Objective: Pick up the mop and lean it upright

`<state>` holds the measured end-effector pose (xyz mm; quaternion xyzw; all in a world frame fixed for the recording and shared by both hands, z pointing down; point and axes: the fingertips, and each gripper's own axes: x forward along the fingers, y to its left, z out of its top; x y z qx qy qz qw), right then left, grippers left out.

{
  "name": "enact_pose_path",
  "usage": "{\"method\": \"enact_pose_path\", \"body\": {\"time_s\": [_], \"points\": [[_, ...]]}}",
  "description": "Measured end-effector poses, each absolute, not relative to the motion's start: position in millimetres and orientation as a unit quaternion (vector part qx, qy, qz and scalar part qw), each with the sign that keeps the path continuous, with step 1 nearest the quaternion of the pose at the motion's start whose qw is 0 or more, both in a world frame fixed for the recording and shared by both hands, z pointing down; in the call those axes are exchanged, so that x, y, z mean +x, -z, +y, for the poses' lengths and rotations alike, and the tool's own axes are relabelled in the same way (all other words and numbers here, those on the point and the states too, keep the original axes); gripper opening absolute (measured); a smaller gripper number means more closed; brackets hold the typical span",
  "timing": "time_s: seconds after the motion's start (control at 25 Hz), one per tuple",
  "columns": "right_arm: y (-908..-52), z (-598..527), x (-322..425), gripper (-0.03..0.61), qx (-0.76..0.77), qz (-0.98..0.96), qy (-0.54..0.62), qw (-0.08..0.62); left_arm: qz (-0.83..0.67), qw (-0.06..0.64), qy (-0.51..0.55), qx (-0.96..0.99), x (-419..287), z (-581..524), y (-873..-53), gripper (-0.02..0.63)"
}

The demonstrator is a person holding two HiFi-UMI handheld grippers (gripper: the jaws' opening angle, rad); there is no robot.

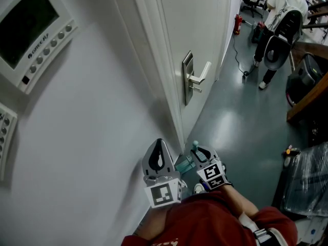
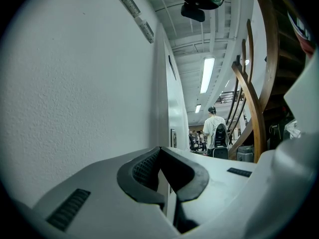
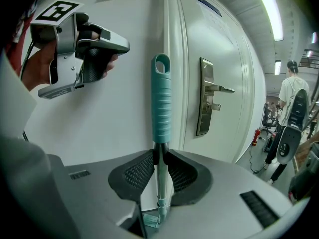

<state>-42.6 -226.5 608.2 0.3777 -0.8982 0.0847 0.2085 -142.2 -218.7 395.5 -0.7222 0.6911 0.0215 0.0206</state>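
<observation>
White wall (image 1: 102, 111) and a shut door (image 1: 195, 24) fill the space ahead of both tools, with glossy grey floor (image 1: 241, 122) below them.

Our right tool (image 3: 160, 158) is clamped on the mop (image 3: 161, 103). Its pads pinch the thin metal pole just under the teal grip, which rises straight above the jaws. Beyond the grip is the seam where the wall meets the door frame. We cannot tell whether the grip touches either one. The mop's lower end drops out of sight beneath the tool.

Our left tool (image 2: 160, 156) has its jaws together on nothing. It is held level, up and to the left of the right tool, close beside the wall.

We judge the release to be the risky part:
- **Too upright:** let go with little lean, the mop could tip back away from the wall.
- **Sliding foot:** on that shiny floor, too much lean could let the foot skate out.
- **Smooth pole:** it might slip down through the pads.
- **Near the door:** the round grip could roll off the frame, or an opening door could drop it.
</observation>
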Motion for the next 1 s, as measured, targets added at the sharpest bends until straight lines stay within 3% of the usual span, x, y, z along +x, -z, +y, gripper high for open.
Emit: {"method": "enact_pose_path", "body": {"time_s": [1.0], "points": [[-612, -267, -125, 0.100, 0.340, -0.916, -0.054, 0.205, 0.709, 0.020, -0.017, -0.705, -158, -206, -397, 0.012]]}}
